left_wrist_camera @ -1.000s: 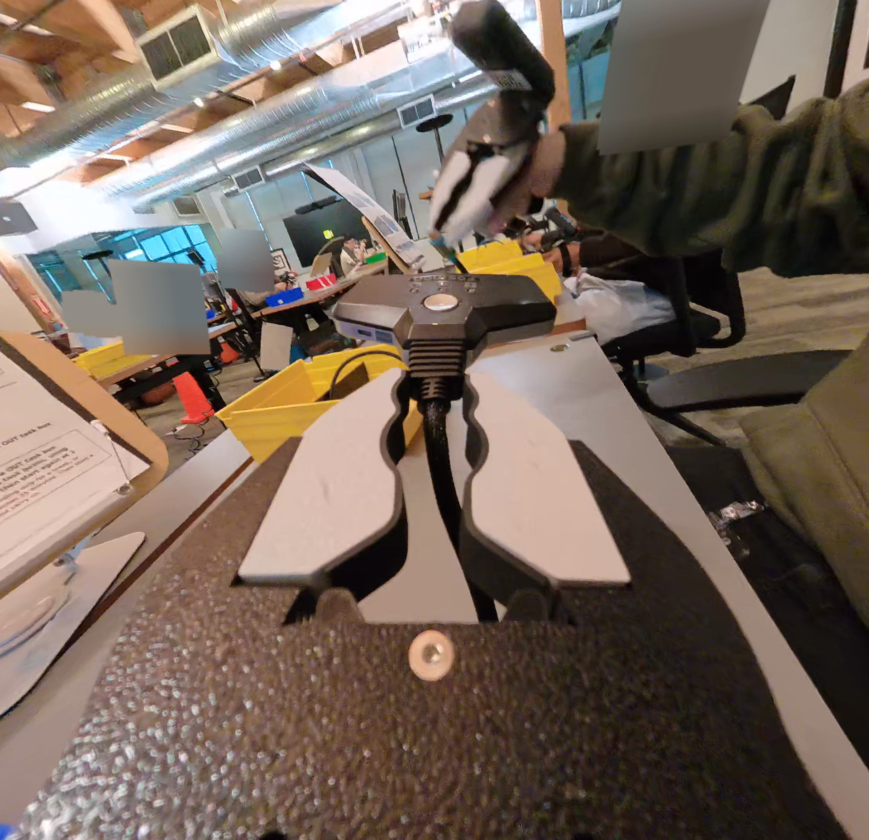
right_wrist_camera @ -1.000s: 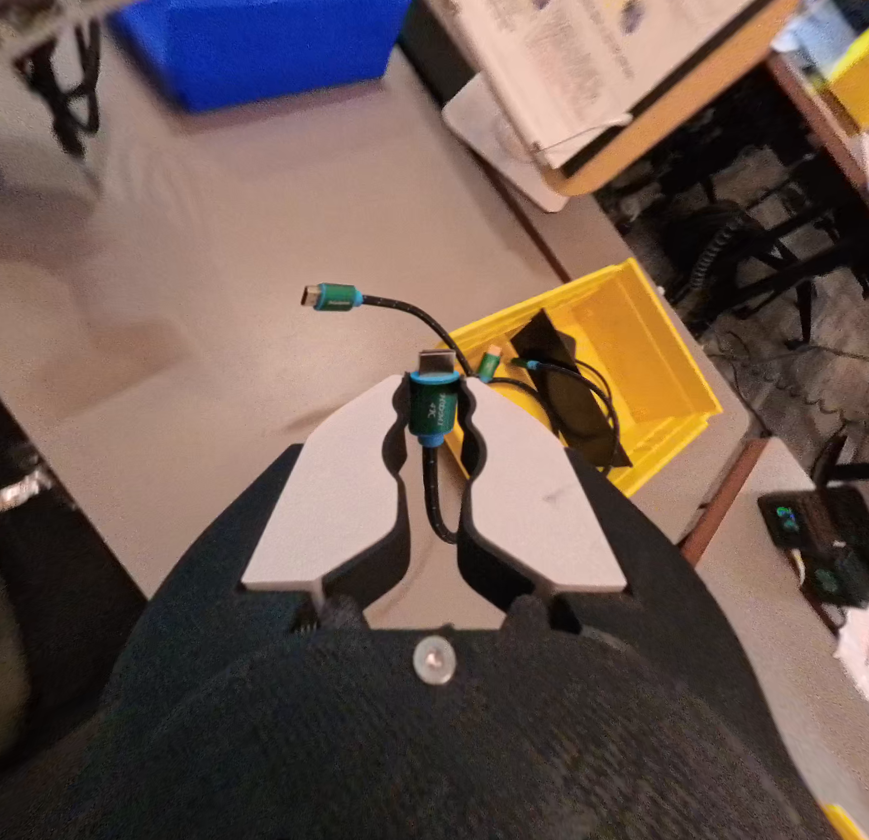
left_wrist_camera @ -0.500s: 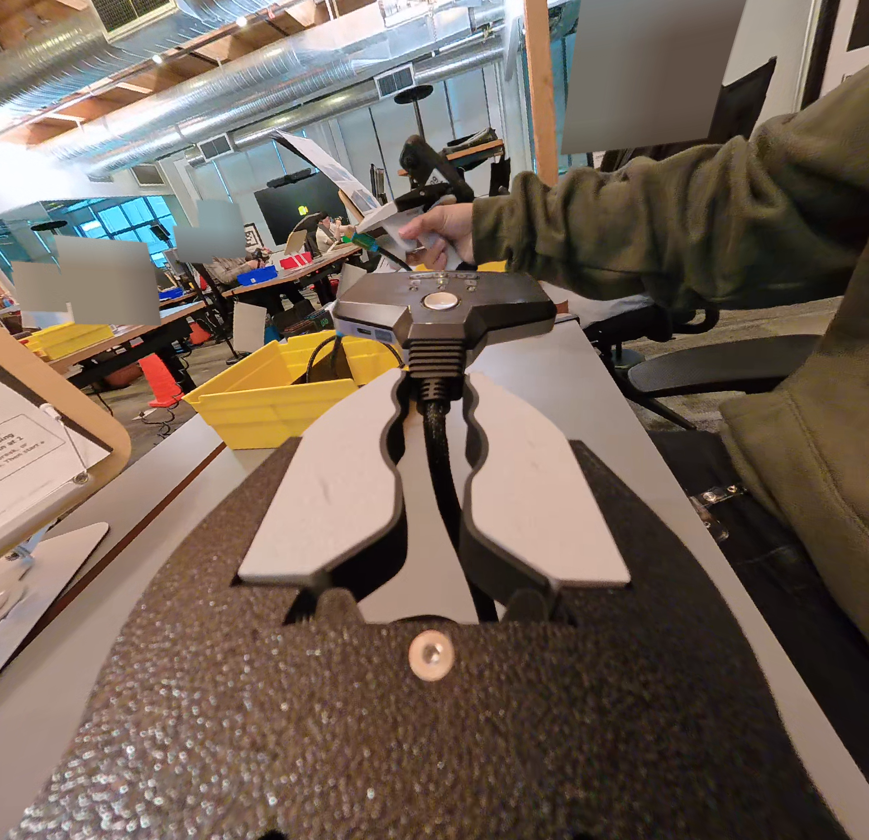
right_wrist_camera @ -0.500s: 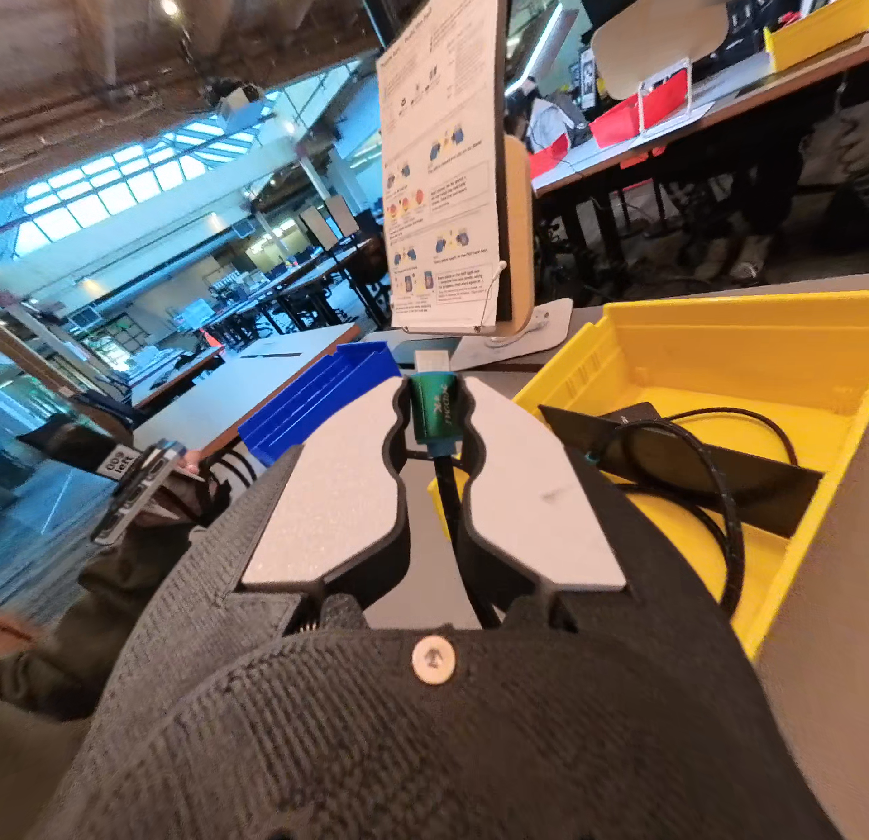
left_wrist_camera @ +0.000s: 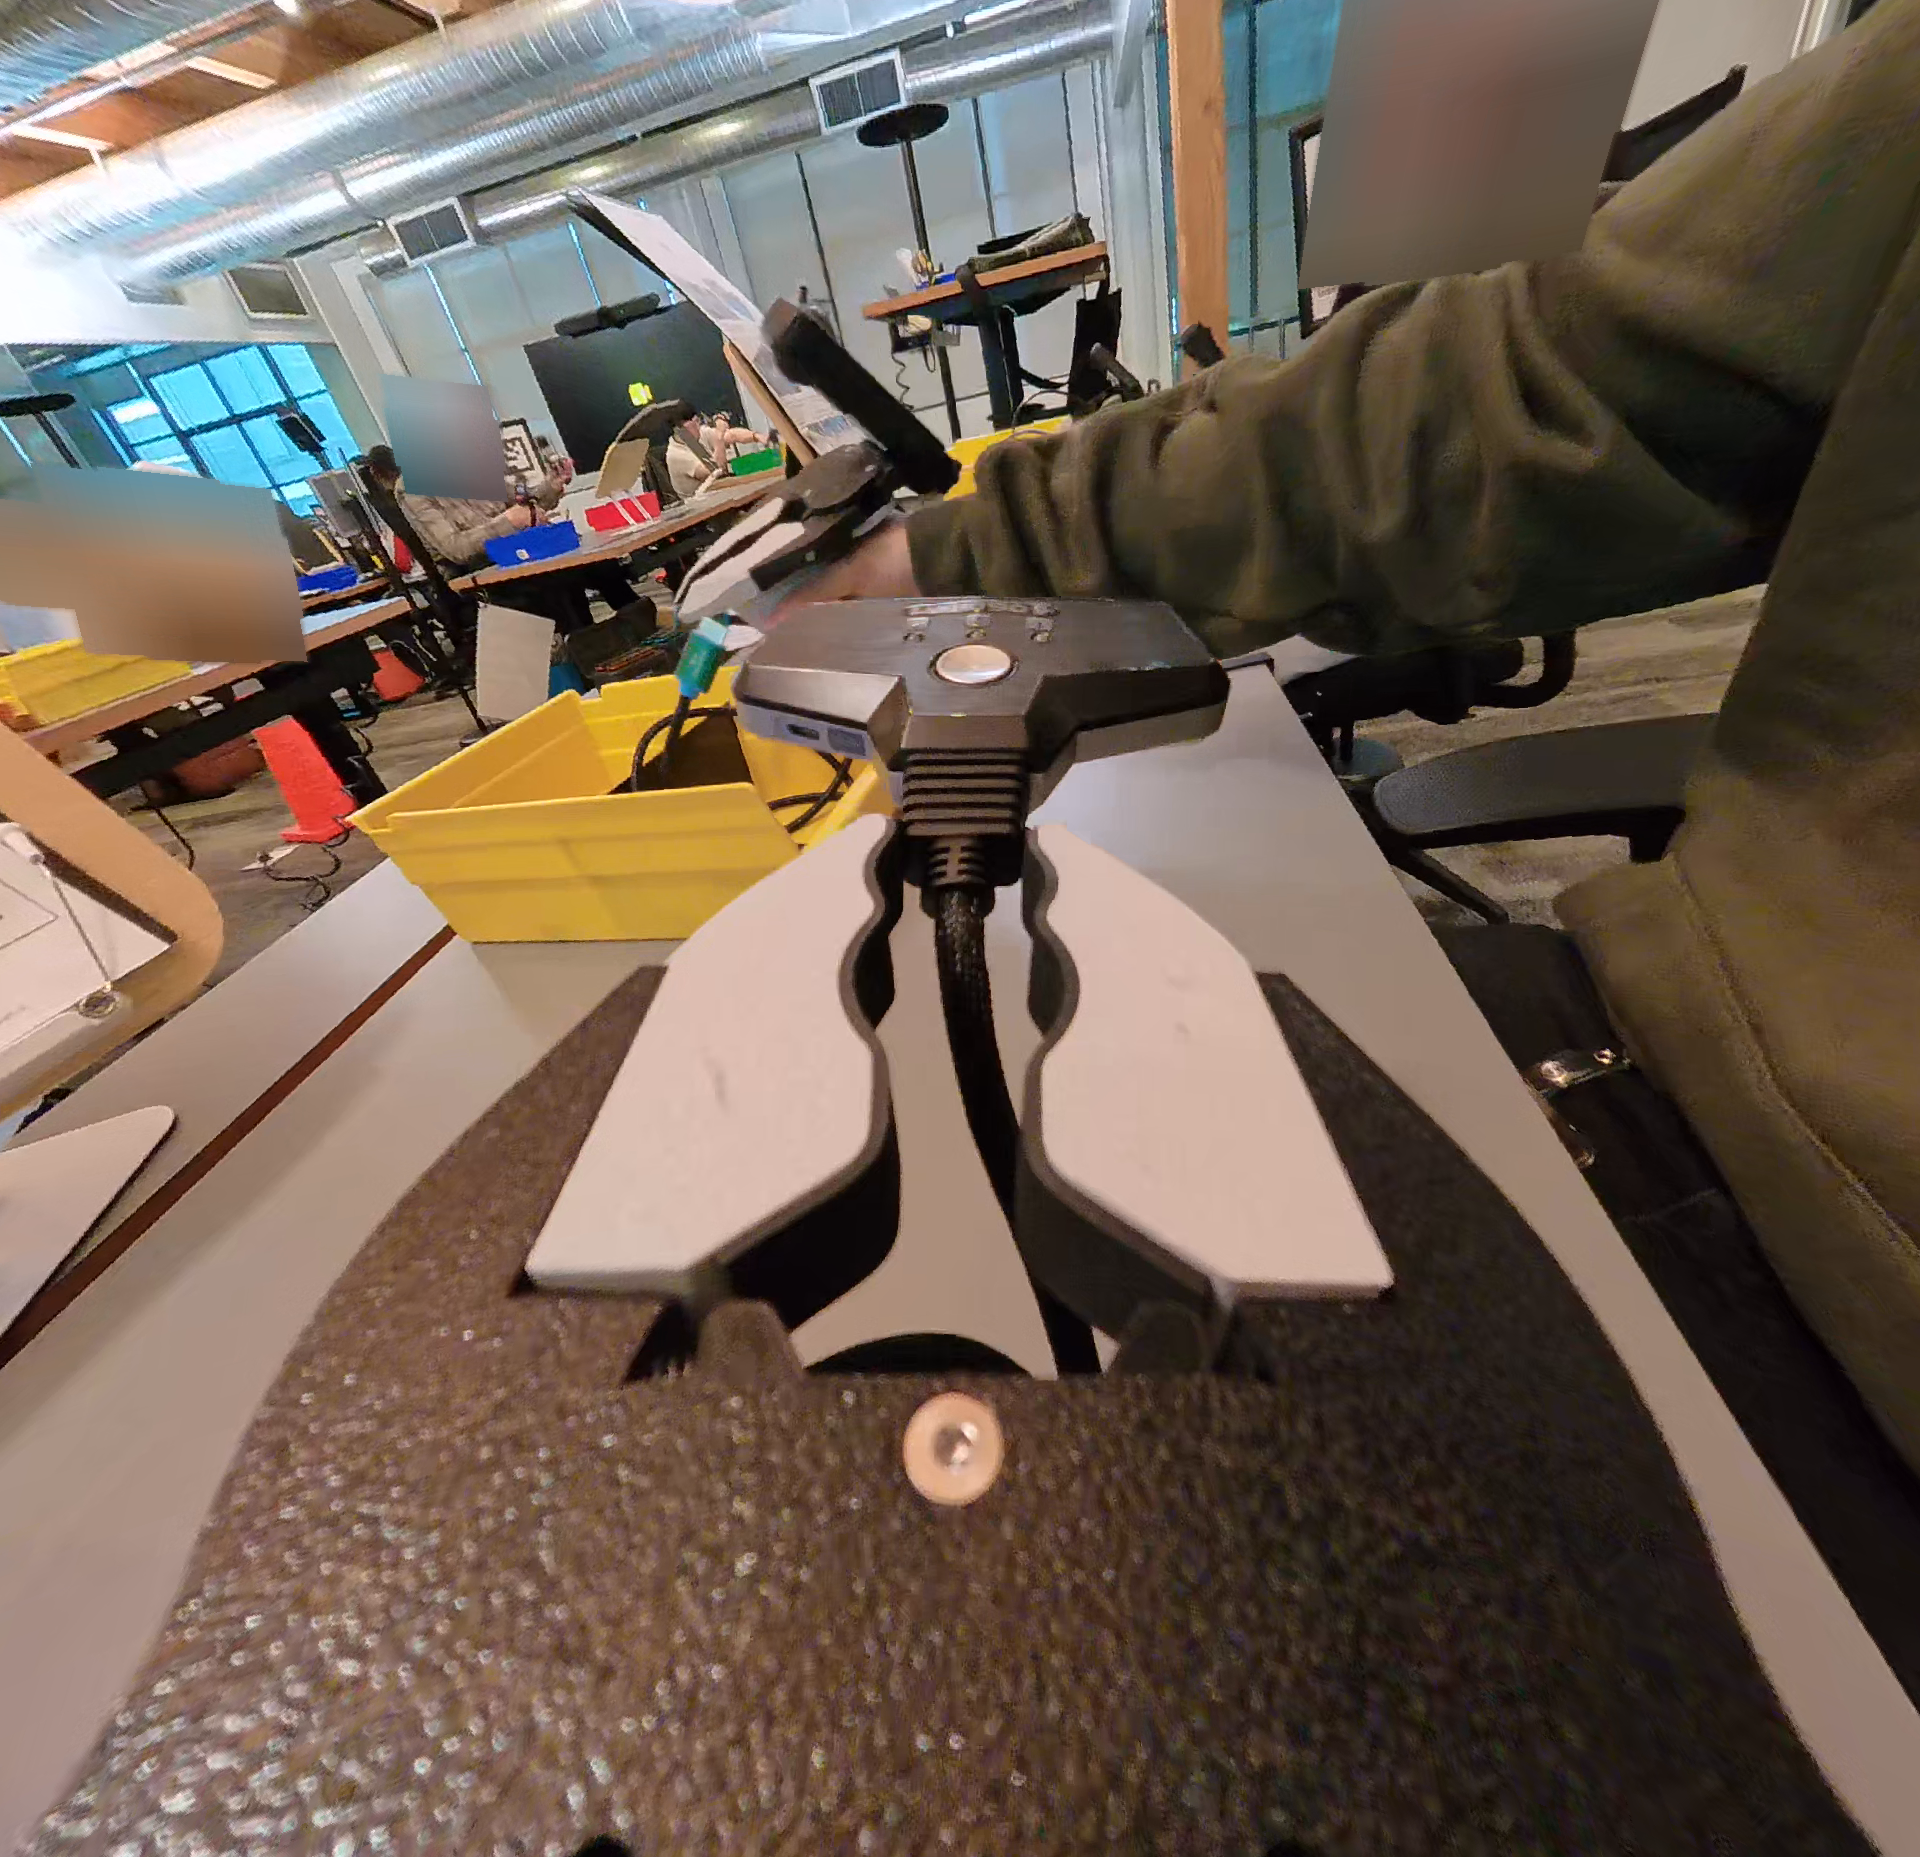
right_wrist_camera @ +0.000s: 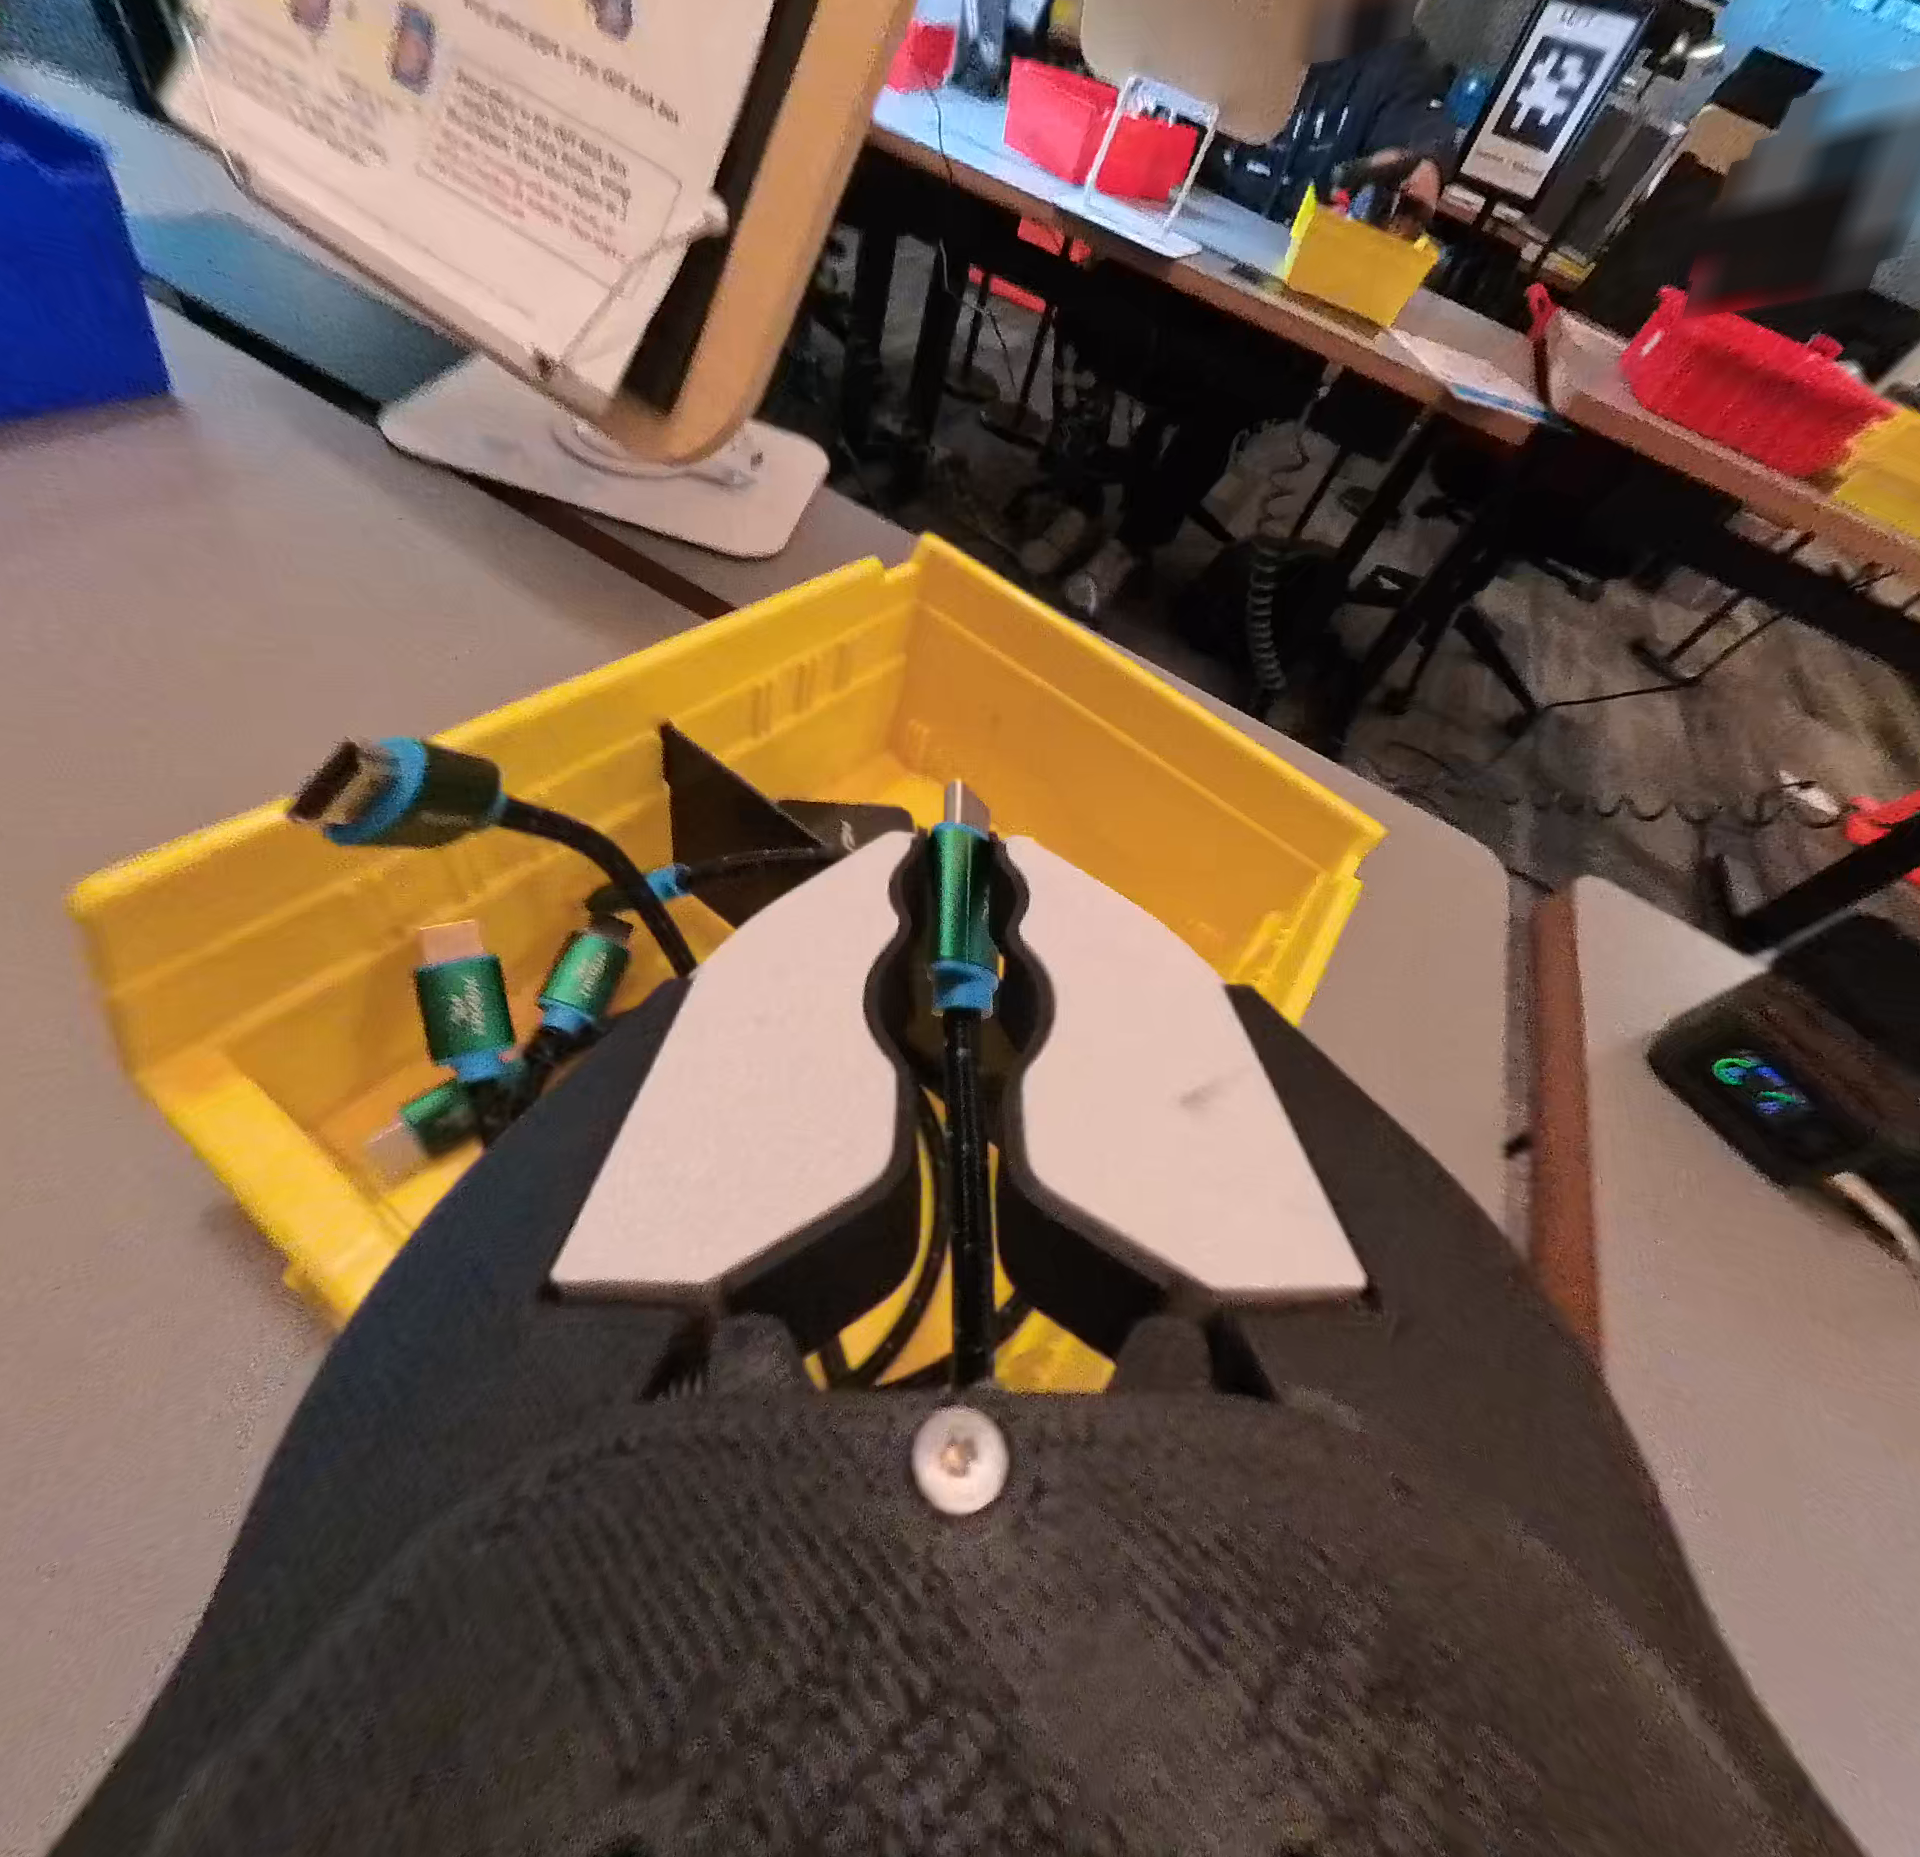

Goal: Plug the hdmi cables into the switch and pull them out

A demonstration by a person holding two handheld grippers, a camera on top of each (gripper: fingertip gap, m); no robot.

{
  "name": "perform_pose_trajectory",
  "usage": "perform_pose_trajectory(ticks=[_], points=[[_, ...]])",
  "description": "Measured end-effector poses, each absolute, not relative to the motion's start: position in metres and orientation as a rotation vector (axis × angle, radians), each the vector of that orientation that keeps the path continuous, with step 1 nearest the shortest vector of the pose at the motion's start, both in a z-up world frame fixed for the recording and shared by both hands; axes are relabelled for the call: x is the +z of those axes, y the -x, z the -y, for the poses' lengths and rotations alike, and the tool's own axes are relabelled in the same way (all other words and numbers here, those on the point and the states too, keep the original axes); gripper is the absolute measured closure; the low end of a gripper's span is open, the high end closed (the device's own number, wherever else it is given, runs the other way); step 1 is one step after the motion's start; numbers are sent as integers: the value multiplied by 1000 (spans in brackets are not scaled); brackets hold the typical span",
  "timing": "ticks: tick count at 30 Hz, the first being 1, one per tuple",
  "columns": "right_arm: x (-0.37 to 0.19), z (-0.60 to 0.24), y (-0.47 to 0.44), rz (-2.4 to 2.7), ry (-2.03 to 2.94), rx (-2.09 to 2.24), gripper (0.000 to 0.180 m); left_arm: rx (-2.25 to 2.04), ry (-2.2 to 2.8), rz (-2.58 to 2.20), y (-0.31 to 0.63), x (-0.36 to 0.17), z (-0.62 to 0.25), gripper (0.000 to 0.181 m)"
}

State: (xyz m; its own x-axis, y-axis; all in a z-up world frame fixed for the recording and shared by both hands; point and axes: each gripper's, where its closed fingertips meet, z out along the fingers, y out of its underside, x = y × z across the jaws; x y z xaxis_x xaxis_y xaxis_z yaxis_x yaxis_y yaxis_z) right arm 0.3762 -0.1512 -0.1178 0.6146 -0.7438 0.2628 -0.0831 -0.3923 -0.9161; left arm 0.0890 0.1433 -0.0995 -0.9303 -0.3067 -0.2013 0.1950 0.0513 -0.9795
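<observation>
My left gripper (left_wrist_camera: 961, 862) is shut on the ribbed neck of the black switch's braided cable (left_wrist_camera: 971, 1028) and holds the black switch (left_wrist_camera: 977, 664) level above the grey table (left_wrist_camera: 1226, 872). My right gripper (right_wrist_camera: 961, 872) is shut on a green HDMI plug (right_wrist_camera: 958, 914), edge-on, its metal tip pointing forward over the yellow bin (right_wrist_camera: 1143, 685). In the left wrist view the right gripper (left_wrist_camera: 727, 586) hovers just behind the switch's far left corner with the green plug (left_wrist_camera: 707, 654) hanging close to it. The switch's far ports are hidden.
Several more green plugs (right_wrist_camera: 457, 1007) and a black divider (right_wrist_camera: 727, 799) lie in the yellow bin; one plug (right_wrist_camera: 405, 789) sticks up over its left rim. A paper stand (right_wrist_camera: 499, 145), blue bin (right_wrist_camera: 62, 269) and a small lit device (right_wrist_camera: 1766, 1090) surround it. A green sleeve (left_wrist_camera: 1351, 477) reaches across.
The right gripper has swung down with its plug, from pointing across the room to over the yellow bin, and now sits close behind the switch. The left gripper holds the switch steady.
</observation>
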Motion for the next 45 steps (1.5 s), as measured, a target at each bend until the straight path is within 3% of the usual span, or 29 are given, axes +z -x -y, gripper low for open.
perform_pose_trajectory(ticks=[7,10,16,21,24,32,39,44,45], points=[[-166,152,-394,-739,2266,-965,170,-1937,115,-2008,-91,-107,-136,160],[-191,156,-390,-770,2481,-947,145,-1937,121,-2011,-92,-108,-135,160],[-166,150,-383,-779,2292,-999,136,-1927,141,-2018,-94,-111,-133,160],[-124,162,-347,-786,2026,-1032,118,-1919,150,-2022,-95,-112,-130,160],[-109,158,-308,-788,1899,-886,107,-1923,157,-2013,-96,-111,-126,160],[-92,69,-157,-578,1673,-220,100,-1902,94,-2006,-90,-105,-104,160],[-103,-22,-77,-539,1625,419,101,-1783,-71,-2033,-72,-103,-76,160],[-95,-45,-72,-493,1562,558,149,-1579,-129,-2038,-71,-106,-68,160],[-95,-47,-74,-476,1558,554,150,-1544,-127,-2037,-73,-107,-68,160]])
